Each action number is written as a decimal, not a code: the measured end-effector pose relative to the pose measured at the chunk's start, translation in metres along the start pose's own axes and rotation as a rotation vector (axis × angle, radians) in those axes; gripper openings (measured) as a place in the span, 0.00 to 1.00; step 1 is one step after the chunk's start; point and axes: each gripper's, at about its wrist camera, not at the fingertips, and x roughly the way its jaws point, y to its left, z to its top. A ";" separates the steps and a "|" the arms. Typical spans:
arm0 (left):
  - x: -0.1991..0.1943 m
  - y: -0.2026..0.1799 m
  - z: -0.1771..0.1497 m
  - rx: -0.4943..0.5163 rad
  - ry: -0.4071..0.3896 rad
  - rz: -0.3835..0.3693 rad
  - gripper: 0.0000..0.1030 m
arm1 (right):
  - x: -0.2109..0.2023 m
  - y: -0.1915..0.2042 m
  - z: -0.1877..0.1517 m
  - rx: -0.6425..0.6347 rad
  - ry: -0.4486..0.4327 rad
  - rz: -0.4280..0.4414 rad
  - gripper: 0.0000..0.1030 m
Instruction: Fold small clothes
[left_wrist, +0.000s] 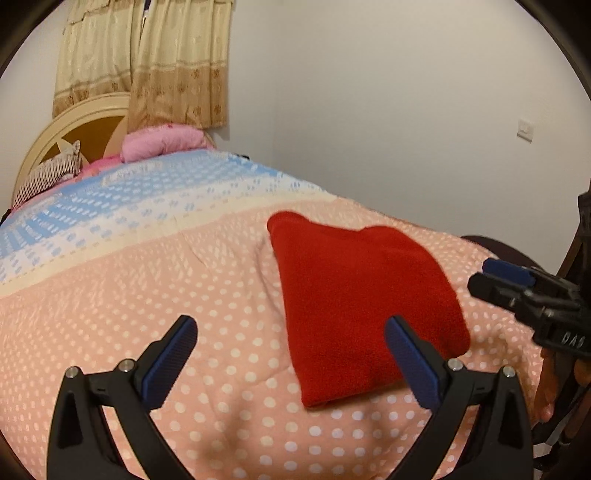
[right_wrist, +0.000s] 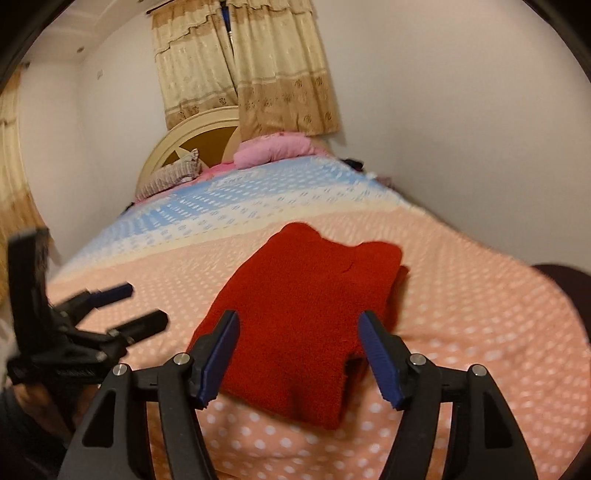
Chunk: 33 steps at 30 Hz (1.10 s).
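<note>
A red fleece garment (left_wrist: 362, 295) lies folded into a thick rectangle on the pink dotted bedspread (left_wrist: 147, 295). My left gripper (left_wrist: 291, 325) hovers over the garment's near left edge, open, with nothing pinched between its blue pads. In the right wrist view the same garment (right_wrist: 306, 288) fills the middle. My right gripper (right_wrist: 298, 317) hangs above its near end, jaws apart and not touching the cloth. Each gripper shows in the other's view: the right gripper (left_wrist: 498, 277) at the right edge and the left gripper (right_wrist: 144, 302) at the left, held by a hand.
The bedspread turns blue and white (right_wrist: 258, 192) toward the headboard (right_wrist: 199, 129), where a pink pillow (right_wrist: 273, 147) and a striped pillow (right_wrist: 170, 177) lie. Beige curtains (right_wrist: 258, 66) hang behind. A white wall runs along the bed's right side. A dark rounded object (right_wrist: 561, 280) sits at the bed's right edge.
</note>
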 end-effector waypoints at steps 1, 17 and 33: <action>-0.004 0.000 0.001 0.000 -0.013 -0.003 1.00 | -0.003 0.002 0.000 -0.010 -0.007 -0.007 0.66; -0.018 -0.003 0.003 0.030 -0.067 0.009 1.00 | -0.025 0.010 0.007 -0.027 -0.103 -0.033 0.66; -0.022 -0.004 0.002 0.022 -0.073 0.015 1.00 | -0.027 0.013 0.006 -0.006 -0.110 -0.027 0.66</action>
